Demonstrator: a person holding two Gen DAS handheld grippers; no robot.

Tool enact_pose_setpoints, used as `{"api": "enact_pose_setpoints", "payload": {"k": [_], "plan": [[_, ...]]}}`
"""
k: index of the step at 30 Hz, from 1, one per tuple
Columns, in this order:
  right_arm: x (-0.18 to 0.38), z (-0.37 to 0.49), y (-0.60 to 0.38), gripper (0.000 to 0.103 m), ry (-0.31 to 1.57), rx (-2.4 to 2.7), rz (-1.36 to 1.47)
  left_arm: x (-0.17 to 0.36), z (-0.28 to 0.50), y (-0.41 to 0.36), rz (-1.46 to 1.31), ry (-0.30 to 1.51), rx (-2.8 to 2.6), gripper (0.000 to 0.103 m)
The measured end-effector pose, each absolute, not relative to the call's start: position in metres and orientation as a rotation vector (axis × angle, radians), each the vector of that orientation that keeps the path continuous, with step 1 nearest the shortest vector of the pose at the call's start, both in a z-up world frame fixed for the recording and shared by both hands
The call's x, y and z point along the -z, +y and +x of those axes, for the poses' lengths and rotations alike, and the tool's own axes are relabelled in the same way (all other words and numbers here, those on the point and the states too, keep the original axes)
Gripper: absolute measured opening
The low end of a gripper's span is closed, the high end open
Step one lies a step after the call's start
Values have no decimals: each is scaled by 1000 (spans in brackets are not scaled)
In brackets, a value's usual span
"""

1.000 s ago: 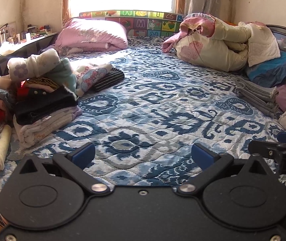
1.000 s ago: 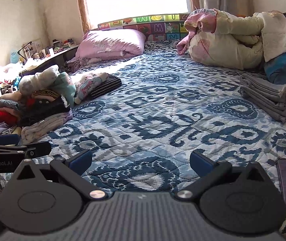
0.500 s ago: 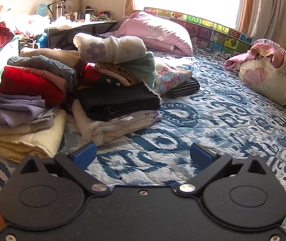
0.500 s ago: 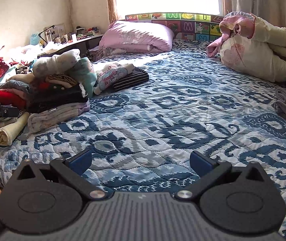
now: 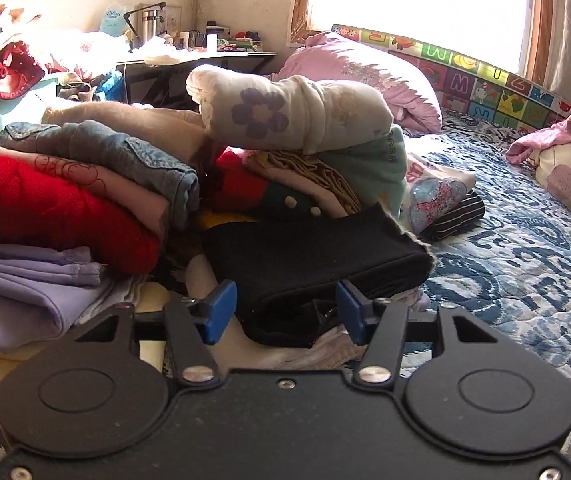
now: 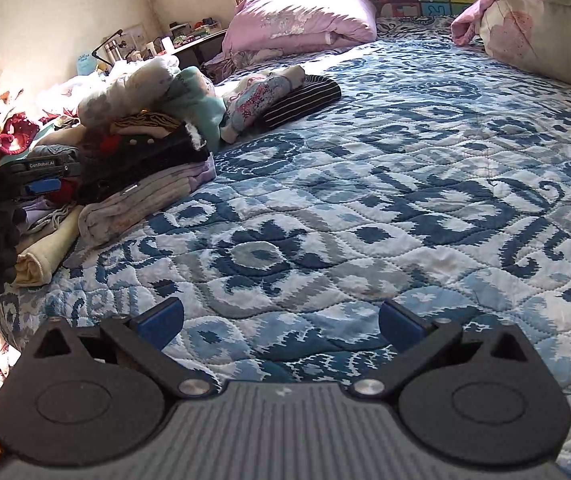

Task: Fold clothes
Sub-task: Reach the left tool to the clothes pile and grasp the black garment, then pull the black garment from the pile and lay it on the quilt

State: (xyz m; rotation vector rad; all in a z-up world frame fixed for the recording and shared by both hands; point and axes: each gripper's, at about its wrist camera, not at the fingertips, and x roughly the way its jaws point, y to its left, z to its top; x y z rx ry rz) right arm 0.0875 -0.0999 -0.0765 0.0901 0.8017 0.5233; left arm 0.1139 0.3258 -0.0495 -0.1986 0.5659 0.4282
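Through the left wrist camera we are looking at the left gripper pushed right up against the clothes pile at the edge of the bed, its blue fingertips spread to either side of a folded black garment that is lying on pale folded cloth. The jaws are standing apart but narrower than full spread, and we cannot tell from here whether the pads are already touching the fabric or just bracketing it; nothing is being pinched yet. Around it we are seeing a red sweater, a denim piece and a rolled flowered cloth resting on top of the heap. Through the right wrist camera we are looking over the right gripper, which is hanging wide apart and holding nothing above the bare quilt; the pile is sitting well off to its left, with the left gripper's body showing beside it, and a pink pillow is lying near the window. We are judging that the step in hand is picking the next garment from the pile, so folding proper is not yet begun. The next move is calling for the left jaws to close on one layer of the black garment only, then lift it clear without dragging the neighbours, and carry it to the open quilt where the right gripper can take a second corner.
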Motion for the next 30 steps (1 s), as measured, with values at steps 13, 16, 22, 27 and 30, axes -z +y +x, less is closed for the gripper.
{"api": "enact_pose_setpoints", "payload": {"k": [13,16,22,27,30], "plan": [[99,94,-108,103,863,-521,164,49,130,329,-203,601,-404,13],[91,87,-117,103,845,-517,181,25,123,312,-191,549,-353,12],[87,75,-149,103,834,-491,278,-28,113,258,-166,463,-226,11],[93,67,-183,103,838,-453,394,-60,105,204,-133,420,-118,11],[96,62,-203,103,840,-430,464,-68,103,167,-140,430,-33,11]]}}
